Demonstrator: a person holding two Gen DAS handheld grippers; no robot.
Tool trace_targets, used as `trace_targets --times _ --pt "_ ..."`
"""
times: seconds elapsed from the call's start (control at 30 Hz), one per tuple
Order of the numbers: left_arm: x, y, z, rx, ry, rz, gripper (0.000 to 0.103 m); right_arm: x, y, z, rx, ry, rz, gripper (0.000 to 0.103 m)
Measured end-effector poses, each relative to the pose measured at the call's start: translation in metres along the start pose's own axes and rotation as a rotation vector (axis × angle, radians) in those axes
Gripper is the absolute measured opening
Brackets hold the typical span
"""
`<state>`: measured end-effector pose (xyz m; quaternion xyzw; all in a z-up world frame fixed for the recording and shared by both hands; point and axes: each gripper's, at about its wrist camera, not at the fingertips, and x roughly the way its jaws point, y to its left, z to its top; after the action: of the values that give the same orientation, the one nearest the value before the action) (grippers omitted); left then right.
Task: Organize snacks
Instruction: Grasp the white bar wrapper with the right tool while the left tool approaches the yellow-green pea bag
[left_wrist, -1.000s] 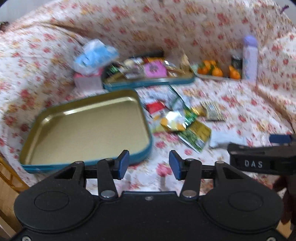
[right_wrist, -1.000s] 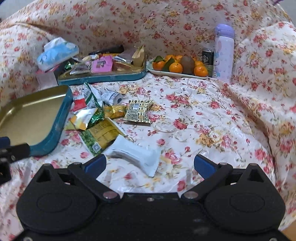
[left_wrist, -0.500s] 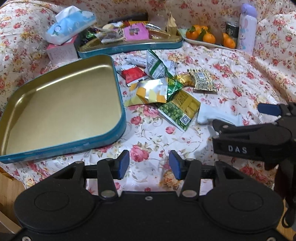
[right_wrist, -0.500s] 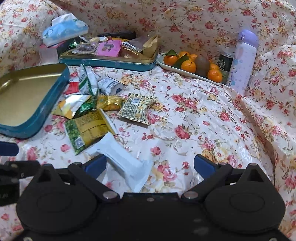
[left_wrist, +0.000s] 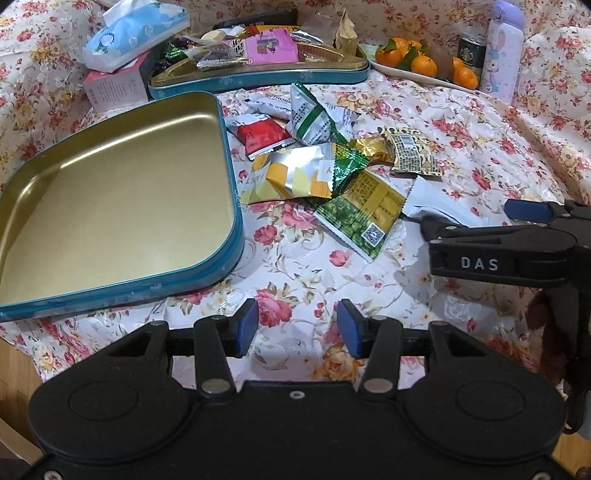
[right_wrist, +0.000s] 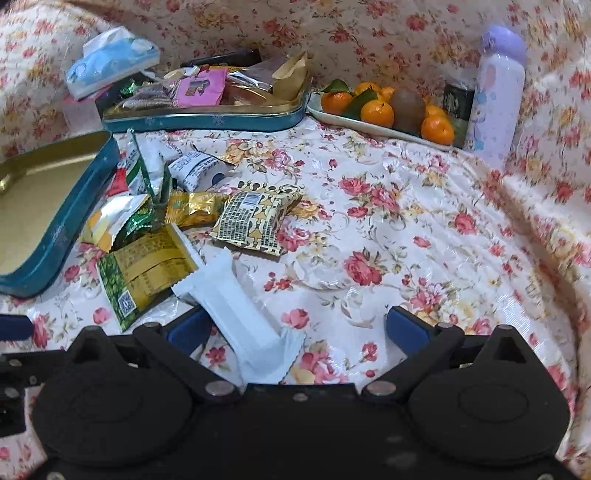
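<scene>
Floral cloth (right_wrist: 406, 229) covers the bench. Right gripper (right_wrist: 295, 326) has dropped closer since a second ago, jaws spread wide, white packet (right_wrist: 236, 306) now lying between them, its left end by the left finger, not pinched. Left gripper (left_wrist: 297, 326) has moved forward too, jaws parted, empty, over bare cloth just right of the open gold tin (left_wrist: 110, 192). Snack pile (left_wrist: 325, 162) sits between tin and white packet. Filled tin (right_wrist: 207, 118) and orange plate (right_wrist: 384, 131) behind.
</scene>
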<state>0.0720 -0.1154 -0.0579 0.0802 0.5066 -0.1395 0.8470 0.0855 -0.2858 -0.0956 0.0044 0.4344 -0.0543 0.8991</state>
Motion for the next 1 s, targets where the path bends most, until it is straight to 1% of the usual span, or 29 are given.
trace_targets --times 0.17,0.43,0.47,0.5,0.57,0.6,0.67,0.7,0.73,0.8,0.83,0.87,1.0 --pt "0.002 -0.001 0.002 0.0 -0.001 -0.006 0.056 0.003 -0.002 -0.003 -0.006 -0.024 0.011 0.103" --pt "0.003 -0.003 0.004 0.006 -0.002 -0.017 0.056 0.001 -0.001 0.002 -0.006 0.007 0.041 0.103" --pt "0.003 -0.003 0.005 0.007 -0.002 -0.018 0.056 0.0 0.0 0.002 -0.017 0.001 0.046 0.096" --pt "0.002 -0.003 0.005 0.007 -0.002 -0.021 0.056 -0.002 0.002 0.002 -0.034 -0.006 0.057 0.093" --pt "0.002 -0.003 0.006 0.01 -0.002 -0.027 0.056 -0.006 0.007 0.003 -0.066 -0.018 0.075 0.077" --pt "0.001 -0.003 0.007 0.014 -0.004 -0.028 0.056 -0.007 0.008 0.003 -0.076 -0.022 0.087 0.074" --pt "0.0 -0.004 0.009 0.021 -0.011 -0.03 0.056 -0.009 0.01 0.003 -0.087 -0.029 0.112 0.063" --pt "-0.001 -0.004 0.01 0.024 -0.015 -0.032 0.056 -0.009 0.01 0.003 -0.087 -0.033 0.12 0.061" --pt "-0.002 -0.004 0.012 0.027 -0.018 -0.033 0.056 -0.01 0.01 0.003 -0.083 -0.037 0.124 0.056" --pt "-0.003 -0.006 0.013 0.033 -0.018 -0.034 0.056 -0.011 0.008 0.004 -0.064 -0.043 0.129 0.045" --pt "-0.004 -0.006 0.014 0.036 -0.018 -0.038 0.056 -0.012 0.007 0.004 -0.055 -0.046 0.128 0.037" --pt "-0.004 -0.007 0.015 0.039 -0.018 -0.042 0.056 -0.012 0.005 0.005 -0.046 -0.048 0.127 0.032" --pt "-0.004 -0.01 0.019 0.044 -0.004 -0.058 0.056 -0.016 -0.005 0.007 0.001 -0.049 0.149 0.031"
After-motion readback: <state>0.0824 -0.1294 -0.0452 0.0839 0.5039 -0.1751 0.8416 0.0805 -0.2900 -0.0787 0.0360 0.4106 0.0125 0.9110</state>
